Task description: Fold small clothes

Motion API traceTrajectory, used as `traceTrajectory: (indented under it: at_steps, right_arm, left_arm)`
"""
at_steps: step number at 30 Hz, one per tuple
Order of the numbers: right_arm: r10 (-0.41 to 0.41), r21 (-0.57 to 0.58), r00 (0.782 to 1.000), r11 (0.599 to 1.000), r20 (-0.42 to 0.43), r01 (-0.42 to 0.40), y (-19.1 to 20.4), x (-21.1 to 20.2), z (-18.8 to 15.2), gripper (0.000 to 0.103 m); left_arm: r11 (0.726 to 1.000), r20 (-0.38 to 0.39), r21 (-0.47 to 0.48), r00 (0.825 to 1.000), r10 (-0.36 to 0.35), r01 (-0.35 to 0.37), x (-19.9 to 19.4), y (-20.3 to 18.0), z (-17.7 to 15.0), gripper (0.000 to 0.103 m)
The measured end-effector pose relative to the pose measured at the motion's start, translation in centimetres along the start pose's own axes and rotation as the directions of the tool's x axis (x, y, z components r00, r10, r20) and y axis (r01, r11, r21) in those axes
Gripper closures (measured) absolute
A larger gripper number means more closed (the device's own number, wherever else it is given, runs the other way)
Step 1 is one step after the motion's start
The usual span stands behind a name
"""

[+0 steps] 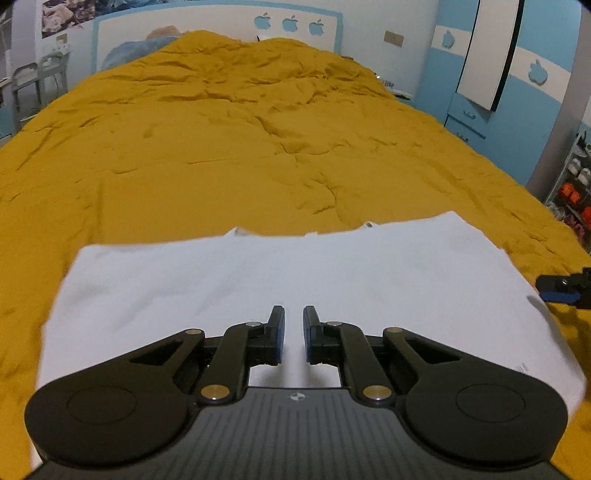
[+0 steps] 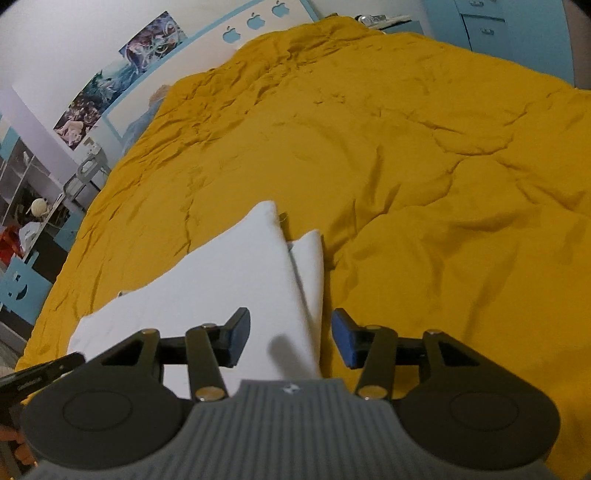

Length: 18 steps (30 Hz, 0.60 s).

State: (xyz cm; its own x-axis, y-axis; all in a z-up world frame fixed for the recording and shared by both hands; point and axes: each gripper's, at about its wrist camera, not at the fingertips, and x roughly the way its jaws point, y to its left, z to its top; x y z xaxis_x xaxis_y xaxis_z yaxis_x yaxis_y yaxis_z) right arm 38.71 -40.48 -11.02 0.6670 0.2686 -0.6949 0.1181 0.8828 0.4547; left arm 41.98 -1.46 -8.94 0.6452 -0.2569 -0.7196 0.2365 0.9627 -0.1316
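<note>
A white folded garment [image 1: 258,273] lies flat on the mustard-yellow bed cover [image 1: 221,147] near the bed's front edge. My left gripper [image 1: 293,314] hovers over the garment's near middle, its jaws almost together and nothing between them. In the right wrist view the same garment [image 2: 229,280] shows a folded layer with a narrow strip along its right edge. My right gripper [image 2: 291,325] stands open above that right edge, its pads not touching the cloth. The right gripper's tip [image 1: 565,288] shows past the garment's right side in the left wrist view.
The bed cover [image 2: 406,147] is wrinkled and stretches far back to a white headboard with blue apple shapes [image 1: 291,22]. A blue wardrobe [image 1: 480,92] stands to the right, shelves [image 1: 576,184] beside it, a chair [image 1: 33,81] to the left.
</note>
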Motion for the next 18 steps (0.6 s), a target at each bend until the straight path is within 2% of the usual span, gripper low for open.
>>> traceTrajectory:
  at_steps: [4,10,13,17,18]
  right_arm:
    - [0.015,0.040,1.000,0.999,-0.003,-0.015,-1.1,2.3,1.1,0.058]
    - [0.069,0.109,0.998,0.992,-0.014,-0.067,-2.8,5.1,1.7,0.059]
    - [0.102,0.141,0.995,0.985,-0.017,-0.099,-3.4,6.1,2.0,0.068]
    - [0.147,0.165,0.989,0.976,-0.028,-0.140,-3.7,7.0,2.0,0.093]
    - [0.152,0.163,0.988,0.976,-0.027,-0.146,-3.7,7.1,2.0,0.094]
  left_arm:
    - [1.000,-0.033,0.009,0.999,-0.018,0.018,4.2,-0.4,1.6,0.092]
    - [1.000,-0.065,0.013,0.998,0.000,0.001,8.8,-1.1,2.7,0.092]
    - [1.000,-0.075,0.011,0.997,0.012,-0.011,10.1,-1.3,2.6,0.092]
    - [0.999,-0.060,-0.036,0.998,0.005,-0.007,9.5,-0.8,2.5,0.092]
    - [0.999,-0.052,-0.044,0.999,0.003,-0.006,9.1,-0.8,2.6,0.092]
